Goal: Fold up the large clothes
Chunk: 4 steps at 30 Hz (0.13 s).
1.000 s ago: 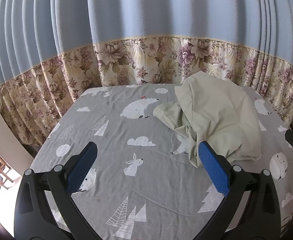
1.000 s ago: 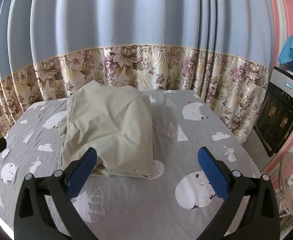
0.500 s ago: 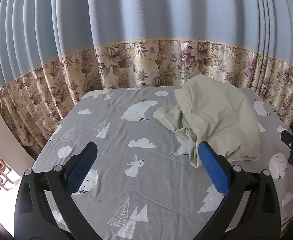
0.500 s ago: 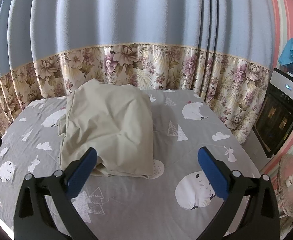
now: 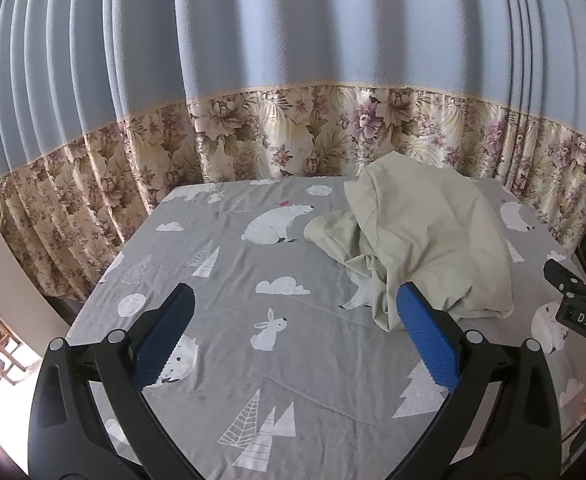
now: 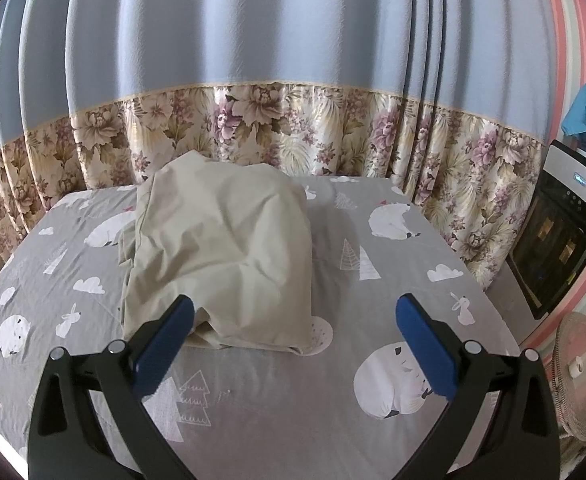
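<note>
On the bed: your pale green crumpled cloth garment [image 6: 221, 256] lies heaped on the grey animal-print bedsheet [image 6: 393, 292].
Left gripper [image 5: 293, 332]: you hold its blue-padded fingers wide apart, gripping nothing, above the sheet.
Right gripper [image 6: 293, 336]: spread wide, empty, just short of the heap.

"DAS" reads on the right gripper [image 5: 583, 312], letters cut off.

Both matte black plastic two-finger grippers, left [image 5: 293, 344] and right [image 6: 293, 344], wore ribbed blue pads [image 5: 427, 340] (silver pivot screws [image 5: 116, 336] showed).
</note>
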{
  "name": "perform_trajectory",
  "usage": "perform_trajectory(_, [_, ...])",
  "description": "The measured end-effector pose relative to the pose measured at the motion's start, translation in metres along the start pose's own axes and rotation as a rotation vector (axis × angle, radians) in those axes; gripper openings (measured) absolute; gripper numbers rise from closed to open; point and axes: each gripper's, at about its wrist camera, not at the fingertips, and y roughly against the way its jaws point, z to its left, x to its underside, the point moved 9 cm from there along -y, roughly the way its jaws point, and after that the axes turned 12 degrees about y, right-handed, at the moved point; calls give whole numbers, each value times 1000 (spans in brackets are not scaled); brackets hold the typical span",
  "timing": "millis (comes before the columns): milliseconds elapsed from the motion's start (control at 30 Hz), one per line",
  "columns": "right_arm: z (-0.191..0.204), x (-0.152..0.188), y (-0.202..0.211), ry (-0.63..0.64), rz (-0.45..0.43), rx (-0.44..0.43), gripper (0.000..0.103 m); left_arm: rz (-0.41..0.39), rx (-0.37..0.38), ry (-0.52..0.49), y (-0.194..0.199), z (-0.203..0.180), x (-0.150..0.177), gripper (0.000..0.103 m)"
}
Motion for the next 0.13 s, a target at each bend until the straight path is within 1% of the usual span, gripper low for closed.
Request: perform_trajectory(133, [-3, -1, 0, 13, -6, -5, 101, 6, -1, 0, 0, 1, 1, 100])
